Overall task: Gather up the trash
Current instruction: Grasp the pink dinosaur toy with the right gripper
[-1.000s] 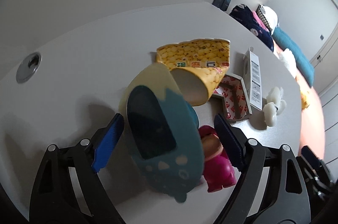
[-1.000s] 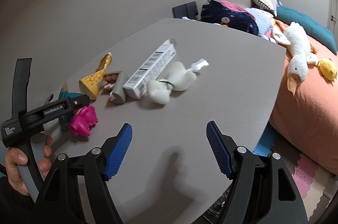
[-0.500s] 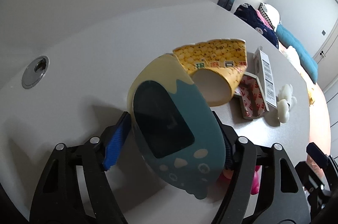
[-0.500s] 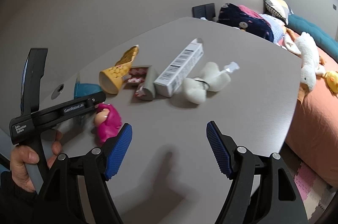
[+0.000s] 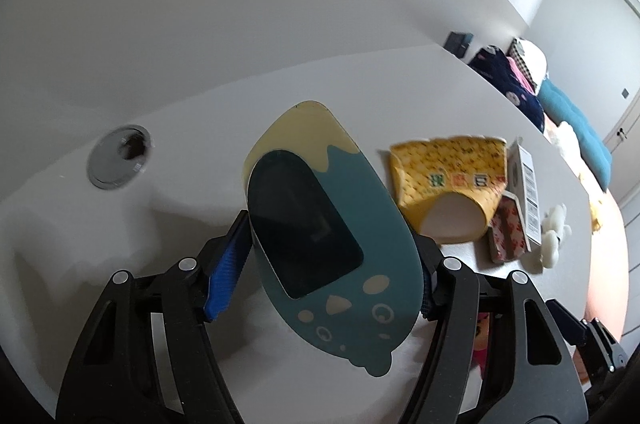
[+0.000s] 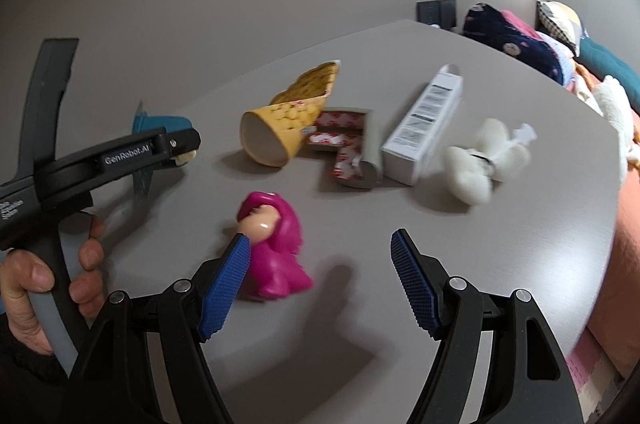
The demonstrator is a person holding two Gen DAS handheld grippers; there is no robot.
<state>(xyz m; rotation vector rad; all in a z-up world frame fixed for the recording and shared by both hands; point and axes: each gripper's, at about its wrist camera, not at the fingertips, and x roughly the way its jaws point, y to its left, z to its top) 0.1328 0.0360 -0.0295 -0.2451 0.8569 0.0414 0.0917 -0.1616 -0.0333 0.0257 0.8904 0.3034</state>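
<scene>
My left gripper is shut on a teal and cream egg-shaped toy device and holds it above the grey table; it also shows in the right wrist view. My right gripper is open and empty, low over the table just right of a pink doll figure. Beyond lie a yellow paper cup on its side, a red-patterned open box, a white carton and a white plush toy.
A round metal cable grommet sits in the table at the left. A bed with pillows and plush toys lies past the table's right edge. The wall runs behind the table.
My left gripper has shut on the teal device and lifted it up and to the left. My right gripper has moved left and forward, close to the pink doll.
</scene>
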